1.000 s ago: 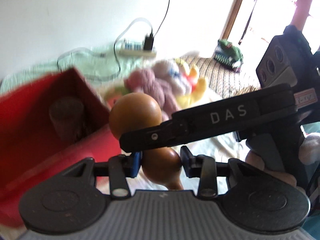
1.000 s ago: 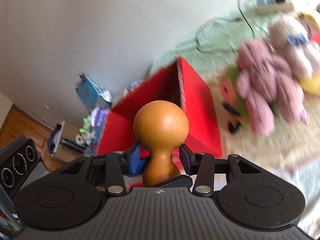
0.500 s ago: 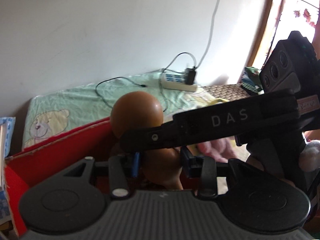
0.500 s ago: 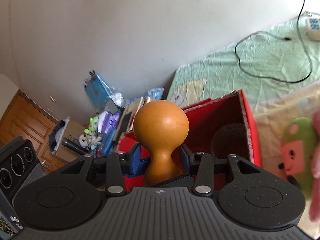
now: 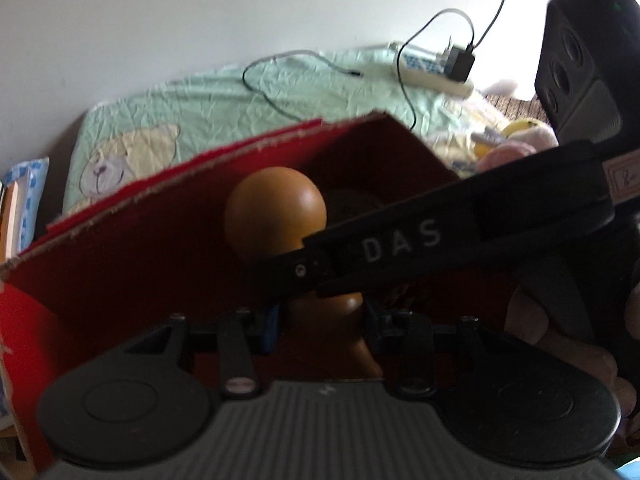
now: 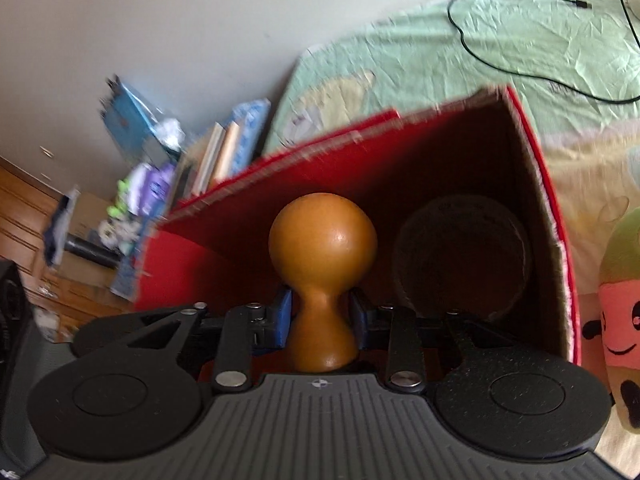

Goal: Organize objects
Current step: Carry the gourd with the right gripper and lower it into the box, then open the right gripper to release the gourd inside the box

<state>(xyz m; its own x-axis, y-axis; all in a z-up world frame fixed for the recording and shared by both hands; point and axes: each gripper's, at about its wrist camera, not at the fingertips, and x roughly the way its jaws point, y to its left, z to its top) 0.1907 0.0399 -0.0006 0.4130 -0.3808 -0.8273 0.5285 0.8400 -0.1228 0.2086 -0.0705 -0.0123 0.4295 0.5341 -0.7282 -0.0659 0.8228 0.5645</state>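
An orange-brown wooden gourd [image 6: 322, 240] is held by both grippers over the opening of a red cardboard box [image 6: 320, 168]. My right gripper [image 6: 319, 316] has its blue pads at the gourd's narrow neck; its jaws are closing and the pads touch the neck. In the left wrist view, my left gripper [image 5: 322, 320] is shut on the gourd's [image 5: 276, 216] lower bulb. The right gripper's black finger [image 5: 400, 240] crosses in front of the gourd there. A dark round container [image 6: 460, 256] sits inside the box [image 5: 200, 176], right of the gourd.
The box stands on a pale green bedsheet [image 5: 200, 112] beside a white wall. A power strip with a charger [image 5: 436, 68] and a cable lies behind it. Plush toys [image 6: 624, 312] lie to the right; books and clutter [image 6: 224, 148] sit to the left. A hand [image 5: 560, 340] holds the right gripper.
Both grippers carried the gourd away from the plush toys to the red box, which now fills both views. The right gripper's pads narrowed onto the gourd's neck.
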